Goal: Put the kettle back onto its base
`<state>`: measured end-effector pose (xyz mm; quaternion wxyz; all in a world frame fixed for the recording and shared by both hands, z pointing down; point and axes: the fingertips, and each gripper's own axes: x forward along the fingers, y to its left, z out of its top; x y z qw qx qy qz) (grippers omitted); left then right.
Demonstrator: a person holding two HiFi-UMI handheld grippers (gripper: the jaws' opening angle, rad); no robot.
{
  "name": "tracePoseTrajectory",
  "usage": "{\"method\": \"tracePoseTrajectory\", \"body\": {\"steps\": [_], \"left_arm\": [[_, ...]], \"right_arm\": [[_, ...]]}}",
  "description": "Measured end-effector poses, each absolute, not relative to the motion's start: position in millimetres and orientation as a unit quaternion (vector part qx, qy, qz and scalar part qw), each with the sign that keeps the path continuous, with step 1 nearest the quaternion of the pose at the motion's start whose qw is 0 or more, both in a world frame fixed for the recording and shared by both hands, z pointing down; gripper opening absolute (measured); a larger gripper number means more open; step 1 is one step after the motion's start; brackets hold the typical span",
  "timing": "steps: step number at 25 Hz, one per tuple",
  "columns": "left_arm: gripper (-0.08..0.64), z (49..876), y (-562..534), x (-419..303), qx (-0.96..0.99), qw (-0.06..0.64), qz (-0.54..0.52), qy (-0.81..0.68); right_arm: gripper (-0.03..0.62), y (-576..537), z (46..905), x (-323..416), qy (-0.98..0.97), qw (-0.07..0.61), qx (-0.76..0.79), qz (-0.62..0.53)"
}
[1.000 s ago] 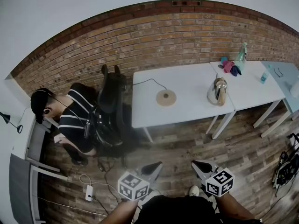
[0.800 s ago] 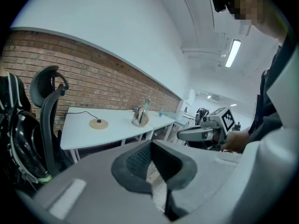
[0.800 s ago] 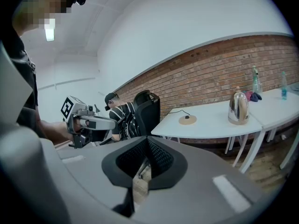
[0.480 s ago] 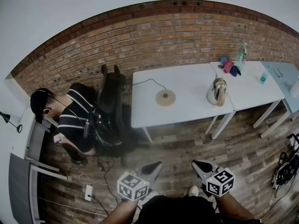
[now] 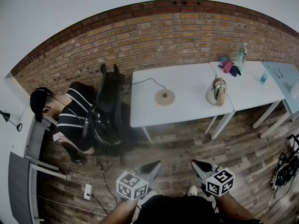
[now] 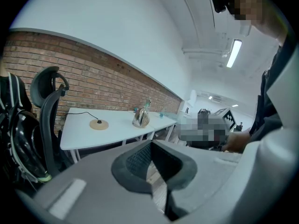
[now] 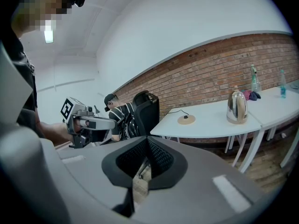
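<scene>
A steel kettle (image 5: pixel 217 91) stands near the right end of the white table (image 5: pixel 187 108), apart from its round tan base (image 5: pixel 165 97), which lies mid-table with a cord running back. The left gripper view shows the kettle (image 6: pixel 140 118) right of the base (image 6: pixel 99 124); the right gripper view shows the kettle (image 7: pixel 236 108) and base (image 7: pixel 186 120) too. Both grippers hang low over the wooden floor, well short of the table. My left gripper (image 5: pixel 155 164) and right gripper (image 5: pixel 196 163) have their jaws together and hold nothing.
A person in a striped shirt (image 5: pixel 74 120) sits left of the table beside a black office chair (image 5: pixel 112 94). A second white table (image 5: pixel 254 90) adjoins on the right, carrying bottles (image 5: pixel 241 55) and cloths. A power strip (image 5: pixel 88 191) and cables lie on the floor at left.
</scene>
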<state>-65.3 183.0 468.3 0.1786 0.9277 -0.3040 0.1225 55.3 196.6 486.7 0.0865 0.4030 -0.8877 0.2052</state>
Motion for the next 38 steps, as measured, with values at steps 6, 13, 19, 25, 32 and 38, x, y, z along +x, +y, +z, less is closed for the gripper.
{"method": "tracePoseTrajectory", "body": {"steps": [6,13,19,25,32,38], "left_arm": [[0.002,467,183,-59,0.921,0.181,0.119,-0.323],[0.002,478,190,-41,0.905,0.193,0.117,-0.362],[0.002,486,198,-7,0.888,0.207,0.109,-0.395],[0.002,494,211,29,0.878,0.224,0.117,-0.407],[0.001,503,209,35,0.866,0.231,0.135,-0.423],[0.002,508,179,39,0.873,0.224,0.132,-0.412]], "right_arm": [[0.028,195,486,64,-0.894,0.088,0.388,0.206],[0.028,195,496,85,-0.907,0.098,0.353,0.207],[0.028,198,501,123,-0.917,0.109,0.322,0.208],[0.028,194,511,156,-0.919,0.111,0.307,0.221],[0.028,183,518,156,-0.926,0.099,0.283,0.230],[0.028,161,528,154,-0.925,0.102,0.287,0.227]]}}
